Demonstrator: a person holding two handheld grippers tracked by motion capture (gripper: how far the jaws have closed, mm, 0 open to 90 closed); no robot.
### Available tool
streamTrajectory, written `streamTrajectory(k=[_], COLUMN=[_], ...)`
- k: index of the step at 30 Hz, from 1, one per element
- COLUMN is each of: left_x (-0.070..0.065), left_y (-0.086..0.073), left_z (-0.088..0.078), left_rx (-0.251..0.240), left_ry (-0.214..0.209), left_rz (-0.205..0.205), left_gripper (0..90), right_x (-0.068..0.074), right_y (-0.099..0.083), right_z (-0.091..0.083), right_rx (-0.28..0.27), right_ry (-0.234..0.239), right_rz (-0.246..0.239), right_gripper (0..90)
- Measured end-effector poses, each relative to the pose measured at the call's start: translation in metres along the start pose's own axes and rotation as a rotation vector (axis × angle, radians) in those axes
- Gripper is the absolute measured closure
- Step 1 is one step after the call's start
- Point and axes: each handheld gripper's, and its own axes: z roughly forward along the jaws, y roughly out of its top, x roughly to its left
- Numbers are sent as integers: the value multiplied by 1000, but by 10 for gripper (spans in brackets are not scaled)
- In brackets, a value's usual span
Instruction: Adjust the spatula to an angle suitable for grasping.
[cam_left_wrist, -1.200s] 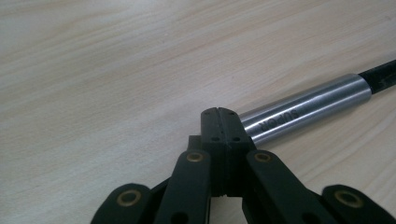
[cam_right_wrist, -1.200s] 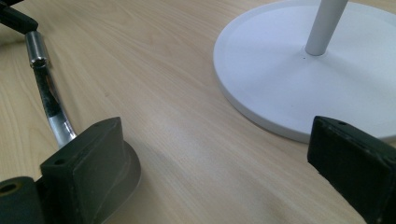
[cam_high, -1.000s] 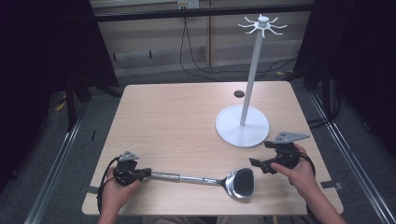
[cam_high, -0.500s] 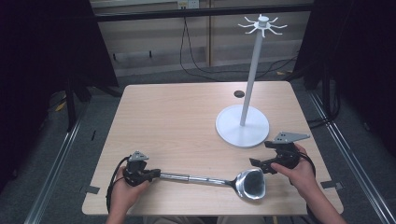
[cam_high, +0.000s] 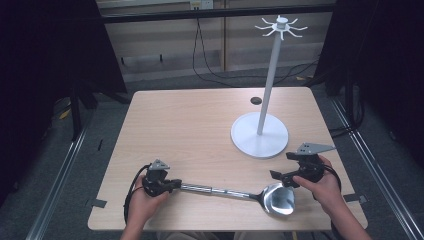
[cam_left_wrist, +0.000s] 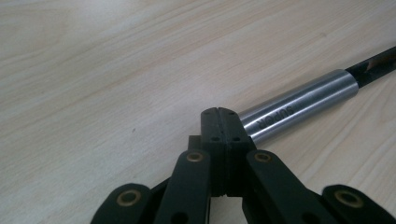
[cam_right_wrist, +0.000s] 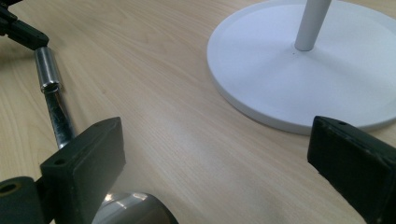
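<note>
Currently: ladle (cam_high: 235, 192) on bench (cam_high: 200, 130), left gripper (cam_high: 170, 185) clamped on handle end; right gripper (cam_high: 281, 176) agape near bowl. Next, probably: lift toward stand (cam_high: 260, 134).

Left gripper (cam_high: 172, 185): black body, small grey three-cornered plate on top, black cable looping off beside the left hand (cam_high: 142, 202). In the left gripper view (cam_left_wrist: 218, 122), matte black jaws on flat black link arms; brass-coloured pivot bushings at the joints; small screw holes in the jaw blocks.

Right gripper (cam_high: 278, 176): black body, larger grey three-cornered plate with small holes along its edge. In the right gripper view (cam_right_wrist: 215, 158), two blocky matte black jaw pads with rounded corners, one small screw recess near each top edge.

Right hand (cam_high: 322, 187): bare, forearm unsleeved, as on the left.
</note>
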Motion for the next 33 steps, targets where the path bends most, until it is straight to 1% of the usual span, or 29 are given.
streamTrajectory(k=[1,2,3,5,7,9,10,11,12,13,15,17,18,20,23,25,26,27,28,30,31,32,33], left_x=[-1,-2,-3,-4,-5,-6,-6,-7,-7,-7,-7,-7,-7,-7,-7,-7,-7,-7,-7,-6,-6,-6,-6], left_y=[1,2,3,4,5,7,7,7,8,8,9,10,11,12,13,14,15,16,16,18,18,19,19], left_z=[1,2,3,4,7,8,8,9,10,10,12,11,12,13,15,16,16,16,17,19,20,20,22], left_rx=[1,-3,0,7,-2,3,9,-1,-6,0,-8,4,2,3,-8,-6,-6,2,-6,-4,-10,-11,-21], left_ry=[2,3,-5,-4,-12,-15,-15,-10,-13,-18,-24,-24,-20,-22,-23,-22,-22,-22,-16,-22,-20,-25,-22], left_rz=[-2,6,3,19,16,18,29,25,19,28,19,32,38,37,33,39,35,42,42,42,36,38,27], left_gripper=[900,900,900,900,900,900,900,900,900,900,900,900,900,900,900,900,900,900,900,900,900,900,900], right_x=[0,0,0,0,0,0,0,0,0,0,0,0,0,1,1,1,2,2,2,2,2,2,2], right_y=[0,-1,-1,-2,-2,-2,-2,-2,-2,-2,-2,-3,-3,-3,-3,-4,-4,-4,-4,-5,-5,-5,-6], right_z=[-1,-1,-2,-4,-5,-6,-6,-6,-6,-6,-6,-7,-7,-7,-8,-8,-8,-9,-9,-10,-10,-10,-11], right_rx=[2,-1,0,-3,-5,-7,-5,-5,-6,-5,-5,-5,-6,-4,-6,-4,-4,-4,-5,-5,-5,-7,-4], right_ry=[2,1,-2,-2,-9,-5,-8,-8,-9,-9,-10,-9,-9,-11,-12,-13,-15,-13,-13,-17,-17,-21,-21], right_rz=[3,8,7,11,12,12,13,14,15,17,17,13,10,10,12,13,11,11,12,15,13,9,15], right_gripper=[36,36,36,36,36,36,36,36,36,36,36,36,36,36,36,36,36,36,36,36,36,36,36])
